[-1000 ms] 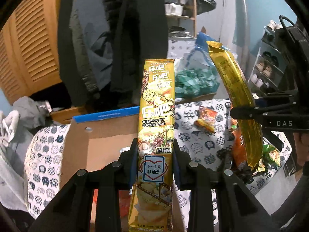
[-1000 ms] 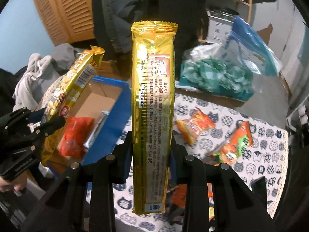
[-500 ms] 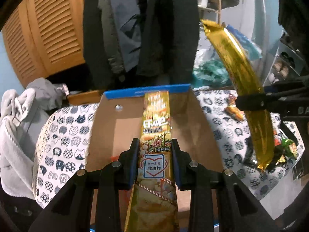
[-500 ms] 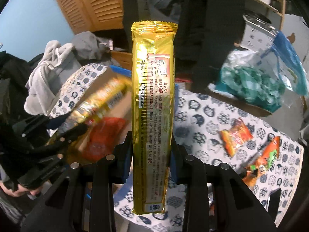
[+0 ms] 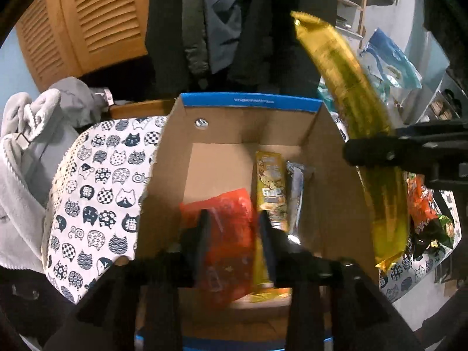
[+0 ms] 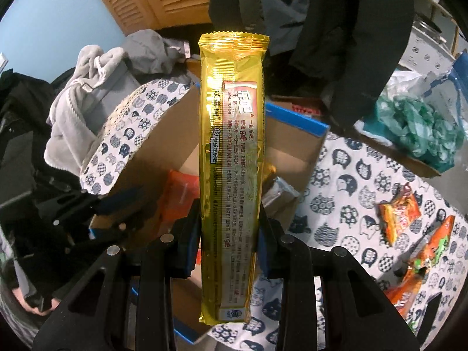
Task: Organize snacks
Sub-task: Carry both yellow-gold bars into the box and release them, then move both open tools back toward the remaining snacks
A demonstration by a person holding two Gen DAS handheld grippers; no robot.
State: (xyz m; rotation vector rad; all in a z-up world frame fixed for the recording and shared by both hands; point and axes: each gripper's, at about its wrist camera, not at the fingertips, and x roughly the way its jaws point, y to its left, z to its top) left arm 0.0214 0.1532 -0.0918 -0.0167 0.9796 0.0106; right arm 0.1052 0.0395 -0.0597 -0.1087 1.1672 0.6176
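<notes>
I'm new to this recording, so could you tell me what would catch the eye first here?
The long gold snack packet stands upright, clamped in the right tongs, filling the middle of that view. Below the left tongs sits an open cardboard box holding a red bag, another gold packet and a silver one.

Motion-blurred left gripper (image 5: 231,231), its lower half of the red packet (image 5: 225,234) hidden.

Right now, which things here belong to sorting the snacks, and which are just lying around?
Part of the job: cardboard box; gold snack pack held by the right gripper; gold pack, red bag and silver pack in the box; orange packets on the tablecloth.

Lying about: grey towel; hanging coats; bag of green stuff.
</notes>
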